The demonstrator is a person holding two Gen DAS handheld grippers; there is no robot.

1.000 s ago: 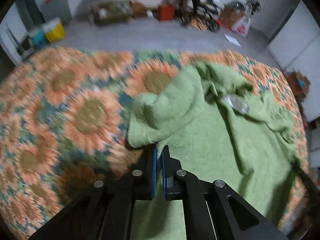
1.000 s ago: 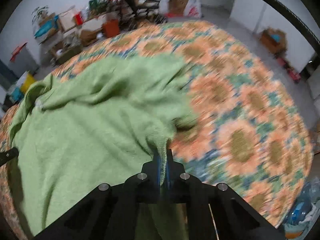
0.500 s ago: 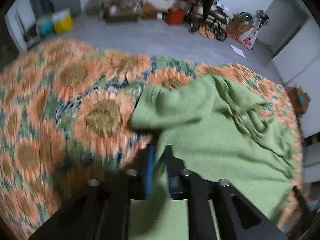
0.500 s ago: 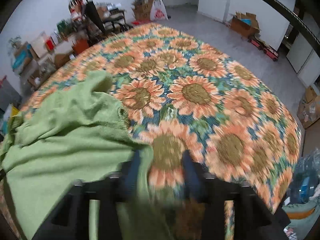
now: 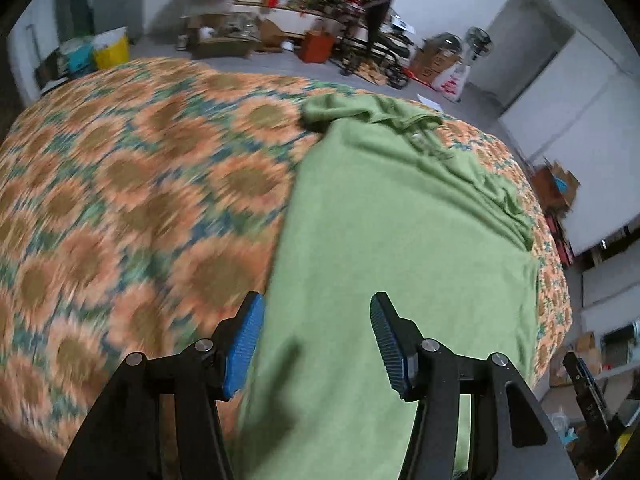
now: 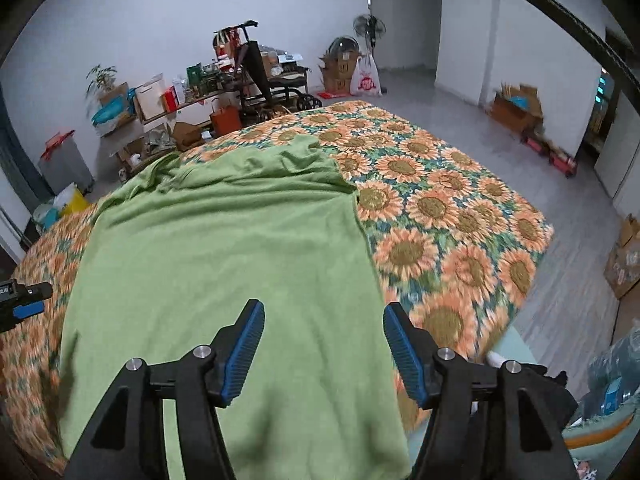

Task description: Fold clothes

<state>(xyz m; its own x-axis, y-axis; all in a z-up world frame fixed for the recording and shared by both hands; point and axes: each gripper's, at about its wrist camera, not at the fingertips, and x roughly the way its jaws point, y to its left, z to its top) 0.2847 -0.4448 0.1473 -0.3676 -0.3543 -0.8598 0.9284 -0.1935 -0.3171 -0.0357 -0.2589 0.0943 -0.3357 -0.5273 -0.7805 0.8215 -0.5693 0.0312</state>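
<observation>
A green garment [image 5: 400,248] [image 6: 224,264] lies spread flat on a bed with a sunflower-print cover [image 5: 132,208] [image 6: 448,216]. Its far end is bunched into folds, with a sleeve crumpled at the far left in the left wrist view. My left gripper [image 5: 316,336] hovers open over the garment's near left edge, nothing between its blue pads. My right gripper [image 6: 322,346] hovers open over the garment's near right edge, also holding nothing. The other gripper's tip [image 6: 24,304] shows at the left edge of the right wrist view.
Past the bed is grey floor, then cluttered shelves and boxes [image 6: 188,100], a black wheeled cart [image 5: 372,52], a yellow bin [image 5: 112,48] and a standing fan [image 6: 370,28] along the white wall. More boxes [image 6: 516,108] stand at the right.
Both grippers were shut on the green garment's corners a second ago and pulled it toward me. They have since let go, and the garment now lies spread out.
</observation>
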